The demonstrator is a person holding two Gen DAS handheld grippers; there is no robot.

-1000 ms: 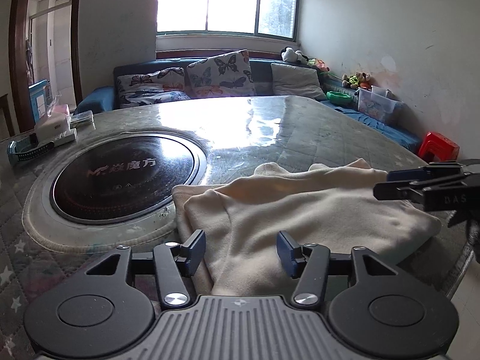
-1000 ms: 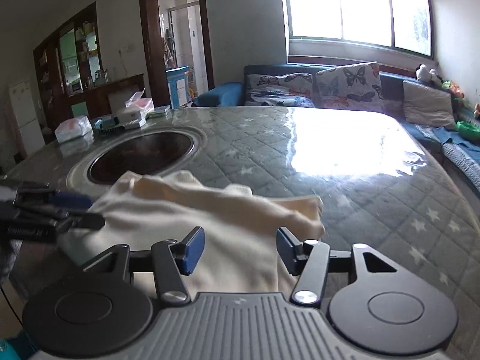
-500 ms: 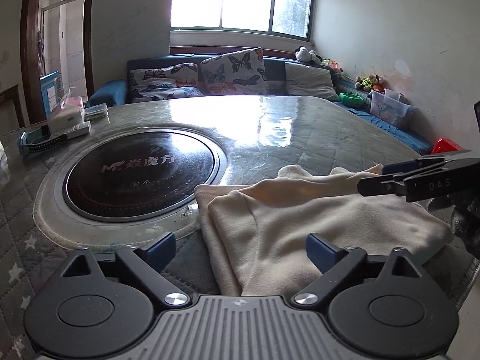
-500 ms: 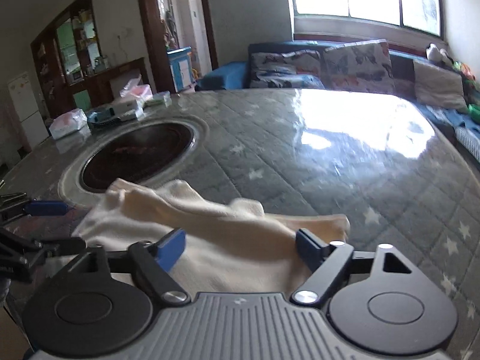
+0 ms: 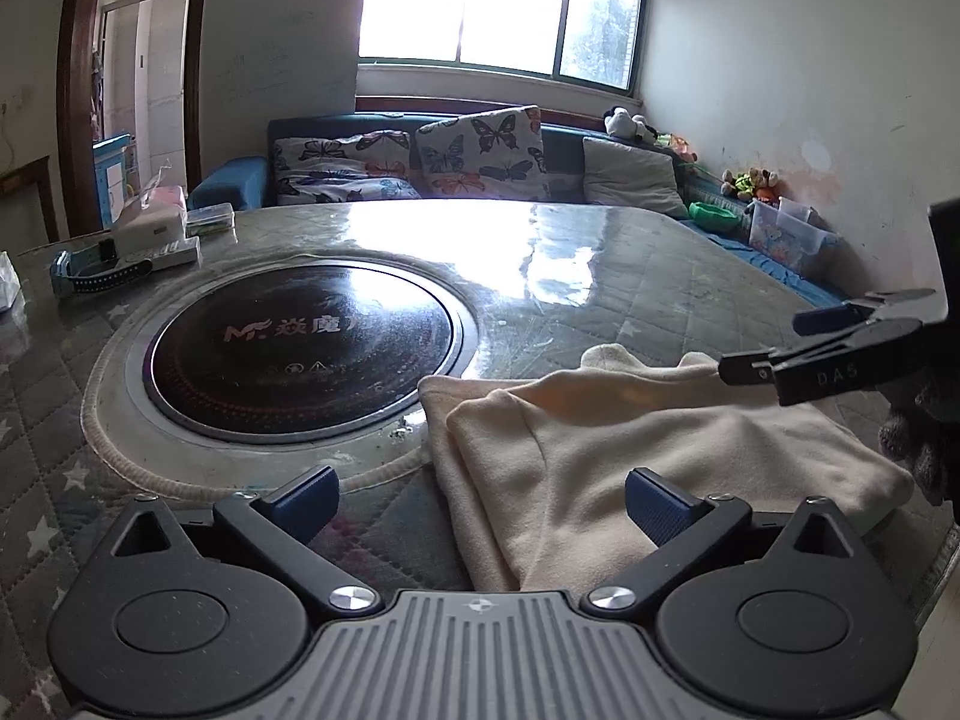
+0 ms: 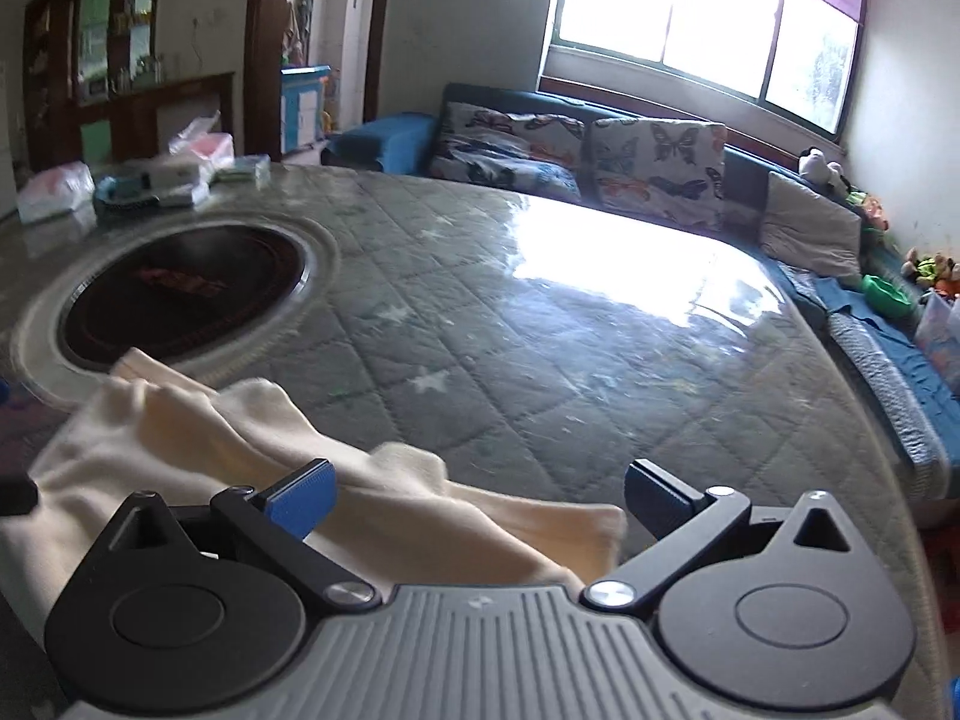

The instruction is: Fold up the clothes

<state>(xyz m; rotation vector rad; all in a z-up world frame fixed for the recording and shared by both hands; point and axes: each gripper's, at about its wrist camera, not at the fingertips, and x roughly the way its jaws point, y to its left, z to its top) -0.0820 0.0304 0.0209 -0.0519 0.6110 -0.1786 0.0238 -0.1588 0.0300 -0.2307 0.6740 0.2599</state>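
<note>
Cream garment (image 5: 630, 450) beneath right gripper (image 5: 780, 348), left-wrist view only.

big table (image 5: 630, 276) shining under window (image 5: 498, 6). round black cooker (image 5: 300, 348) sitting in table. butterfly pillows (image 5: 480, 150) leaning on blue sofa (image 6: 384, 141). toys (image 5: 750, 183) lying by wall.

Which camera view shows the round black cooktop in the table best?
The left wrist view: the cooktop appears whole, sharp and close, with its printed logo readable. The right wrist view shows it smaller, motion-blurred, with the cream garment covering its near rim.
</note>
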